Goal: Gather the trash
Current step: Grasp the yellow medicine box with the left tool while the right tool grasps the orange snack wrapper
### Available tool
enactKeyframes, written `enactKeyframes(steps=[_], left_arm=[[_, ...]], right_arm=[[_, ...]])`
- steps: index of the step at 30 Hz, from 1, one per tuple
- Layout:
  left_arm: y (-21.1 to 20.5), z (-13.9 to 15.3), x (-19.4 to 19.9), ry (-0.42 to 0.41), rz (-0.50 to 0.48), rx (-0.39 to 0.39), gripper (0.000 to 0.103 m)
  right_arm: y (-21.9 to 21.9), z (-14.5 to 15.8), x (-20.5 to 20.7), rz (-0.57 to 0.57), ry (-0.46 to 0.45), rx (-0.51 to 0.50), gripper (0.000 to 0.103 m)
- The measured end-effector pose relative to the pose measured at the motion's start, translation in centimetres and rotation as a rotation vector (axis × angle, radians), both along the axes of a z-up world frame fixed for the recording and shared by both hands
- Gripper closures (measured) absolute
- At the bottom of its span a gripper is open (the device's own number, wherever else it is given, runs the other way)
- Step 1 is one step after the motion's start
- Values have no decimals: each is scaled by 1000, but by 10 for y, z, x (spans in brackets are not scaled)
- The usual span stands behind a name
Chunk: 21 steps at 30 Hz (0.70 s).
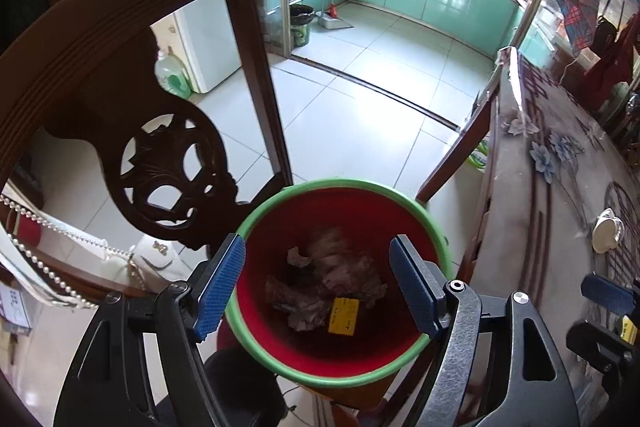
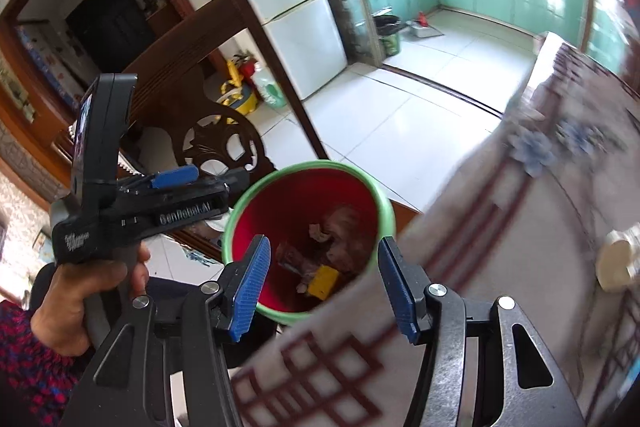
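Note:
A red bin with a green rim (image 1: 434,227) stands on the floor beside the table; it also shows in the right wrist view (image 2: 384,203). Inside lie crumpled paper tissues (image 1: 340,267) and a yellow packet (image 1: 343,315), also seen in the right wrist view (image 2: 323,281). My left gripper (image 1: 320,291) hangs open and empty right above the bin. My right gripper (image 2: 324,283) is open and empty, above the table edge next to the bin. The left gripper's body (image 2: 120,211) shows in the right wrist view, held by a hand.
A dark carved wooden chair (image 1: 168,163) stands left of the bin. The table with a flowered cloth (image 1: 560,227) is on the right, with a small white lidded pot (image 1: 608,231) on it. A white bag with a pearl strap (image 1: 156,255) lies on the chair seat.

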<state>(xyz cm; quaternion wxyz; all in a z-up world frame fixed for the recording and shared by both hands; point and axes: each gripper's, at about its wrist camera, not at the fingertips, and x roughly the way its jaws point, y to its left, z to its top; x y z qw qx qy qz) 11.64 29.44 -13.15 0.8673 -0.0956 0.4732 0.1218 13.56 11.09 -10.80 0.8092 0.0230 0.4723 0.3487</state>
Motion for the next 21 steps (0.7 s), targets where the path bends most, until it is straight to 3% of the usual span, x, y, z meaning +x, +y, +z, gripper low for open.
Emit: enactKeyframes(steps=[7, 15, 18, 21], left_arm=[[-35, 7, 1, -59, -77, -17, 27], [-105, 9, -4, -87, -292, 66, 23], [-141, 12, -9, -77, -347, 12, 23], [-189, 20, -12, -74, -429, -93, 23]], right_arm=[[-107, -1, -43, -228, -8, -78, 48], [-284, -8, -106, -738, 17, -219, 48], [-334, -26, -126, -869, 111, -227, 48], [-367, -50, -142, -940, 216, -220, 48]])
